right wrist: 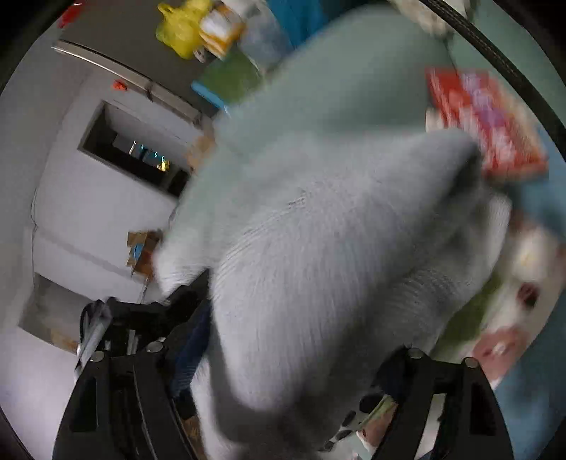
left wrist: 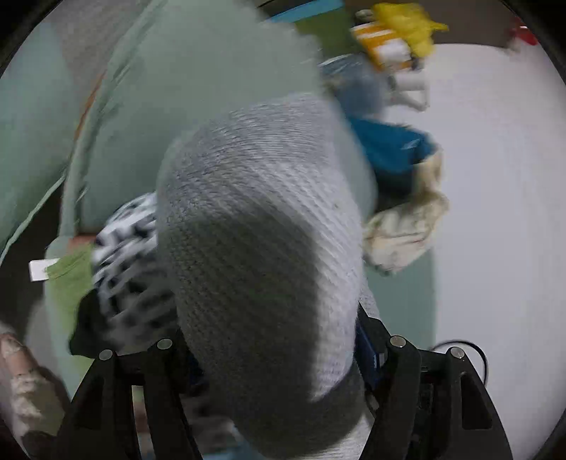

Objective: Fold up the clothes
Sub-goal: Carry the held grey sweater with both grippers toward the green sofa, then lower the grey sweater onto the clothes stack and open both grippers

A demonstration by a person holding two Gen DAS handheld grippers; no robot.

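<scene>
- Left wrist view: the grey knit garment (left wrist: 258,226) bulges straight ahead of the left gripper (left wrist: 276,354), whose fingers are closed on its near end.
- Right wrist view: the right gripper (right wrist: 283,357) likewise pinches the garment, which runs forward and right of it.
- Both views are blurred; beyond the garment lies pale green cloth (left wrist: 198,70).
- Neither gripper is nearer; each holds an end.

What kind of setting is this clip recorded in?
Probably a lived-in home room, though motion blur limits certainty. A pale green sheet is strewn with loose clothes, a yellow bag sits among clutter, and a white wall has a dark recessed opening.
</scene>
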